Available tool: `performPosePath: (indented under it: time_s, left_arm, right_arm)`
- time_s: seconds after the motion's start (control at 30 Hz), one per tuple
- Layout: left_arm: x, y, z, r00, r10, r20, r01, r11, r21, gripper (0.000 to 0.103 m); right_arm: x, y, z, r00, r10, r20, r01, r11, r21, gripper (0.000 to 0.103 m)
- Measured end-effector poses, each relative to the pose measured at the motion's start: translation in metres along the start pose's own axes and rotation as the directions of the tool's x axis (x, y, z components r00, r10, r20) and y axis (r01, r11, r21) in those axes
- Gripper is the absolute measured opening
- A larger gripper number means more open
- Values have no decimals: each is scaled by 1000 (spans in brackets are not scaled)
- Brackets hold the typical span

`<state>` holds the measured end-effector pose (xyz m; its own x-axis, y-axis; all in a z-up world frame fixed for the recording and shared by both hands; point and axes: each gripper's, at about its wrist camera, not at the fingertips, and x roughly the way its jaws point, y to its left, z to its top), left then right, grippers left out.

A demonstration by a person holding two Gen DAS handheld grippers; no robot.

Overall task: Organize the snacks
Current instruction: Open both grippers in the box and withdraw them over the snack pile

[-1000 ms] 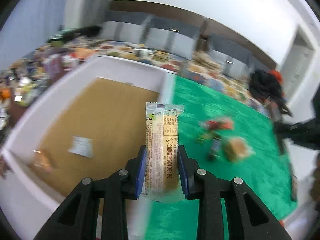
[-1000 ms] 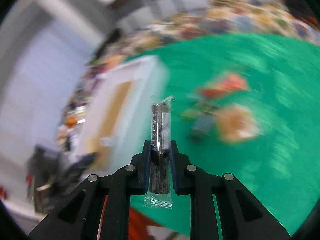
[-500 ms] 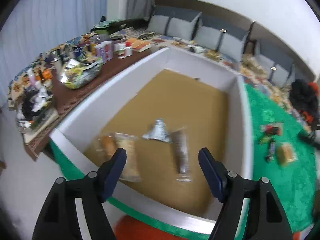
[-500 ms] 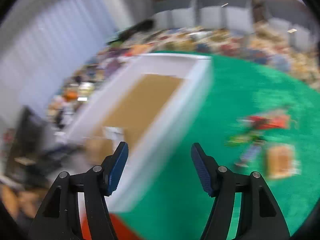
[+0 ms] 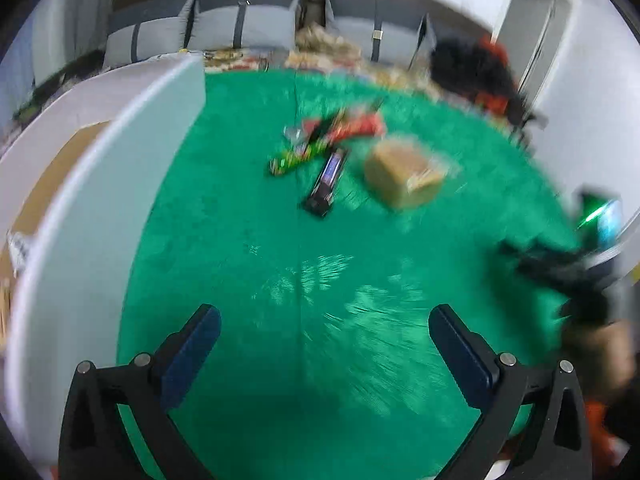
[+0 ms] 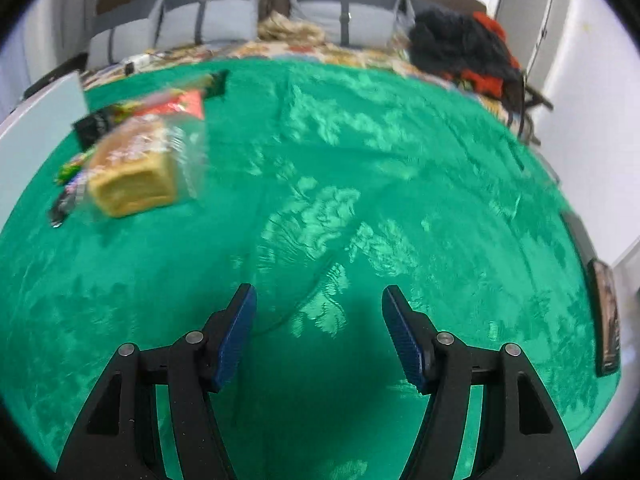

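Observation:
A small heap of snacks lies on the green cloth: a wrapped tan cake (image 5: 404,174) (image 6: 134,168), a dark blue bar (image 5: 328,180), a green stick pack (image 5: 296,158) and a red packet (image 5: 352,128) (image 6: 176,104). My left gripper (image 5: 324,326) hovers over bare cloth well short of the heap, its jaws opening wide with nothing between them. My right gripper (image 6: 318,320) stands open and empty over the cloth, with the heap far off to its upper left. The white box (image 5: 100,184) with a brown floor stands at the left.
A sofa (image 6: 224,20) with grey cushions runs along the back wall. A black and red bag (image 6: 464,48) sits at the back right. A dark flat object (image 6: 604,316) lies at the cloth's right edge. A dark blurred shape (image 5: 560,268) shows at the right of the left wrist view.
Both grippers let go of their snack bars, which dropped into the white box. Both then swung right and down over the green cloth, and the left jaws spread wider.

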<state>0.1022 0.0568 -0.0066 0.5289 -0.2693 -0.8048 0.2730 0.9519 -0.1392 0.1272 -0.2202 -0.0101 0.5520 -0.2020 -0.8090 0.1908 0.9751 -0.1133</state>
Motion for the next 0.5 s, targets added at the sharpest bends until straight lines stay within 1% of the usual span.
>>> performPosePath:
  time_s: [0.07, 0.1, 0.17, 0.2, 0.3, 0.33, 0.37, 0.43, 0.5]
  left_arm:
    - [31, -4, 8, 996, 92, -11, -92, 994, 52, 103]
    - [39, -5, 11, 993, 119, -12, -118, 991, 61, 103]
    - [57, 1, 20, 984, 175, -6, -175, 983, 62, 103]
    - [63, 4, 21, 983, 182, -3, -182, 982, 57, 103]
    - [81, 13, 25, 978, 207, -15, -205, 977, 53, 103]
    - [82, 16, 24, 984, 180, 8, -181, 983, 35, 103]
    - [84, 22, 22, 987, 158, 6, -158, 987, 7, 103]
    - [84, 27, 22, 987, 158, 6, -158, 987, -17, 103]
    - [85, 29, 20, 987, 160, 6, -160, 987, -16, 103]
  right_arm:
    - [11, 2, 4, 1000, 15, -22, -15, 1000, 6, 69]
    - [13, 2, 7, 1000, 24, -1, -24, 1000, 16, 71]
    - [19, 3, 7, 1000, 22, 13, -22, 999, 29, 76]
    - [22, 2, 7, 999, 25, 26, -26, 999, 42, 80]
    - [27, -10, 7, 998, 58, 6, -59, 993, 104, 90]
    - [29, -12, 9, 998, 62, 4, -62, 992, 106, 91]
    - [30, -11, 9, 998, 61, 2, -61, 993, 102, 92]
    - [31, -11, 9, 998, 61, 1, -61, 993, 101, 92]
    - [31, -11, 9, 998, 55, 0, -55, 994, 100, 92]
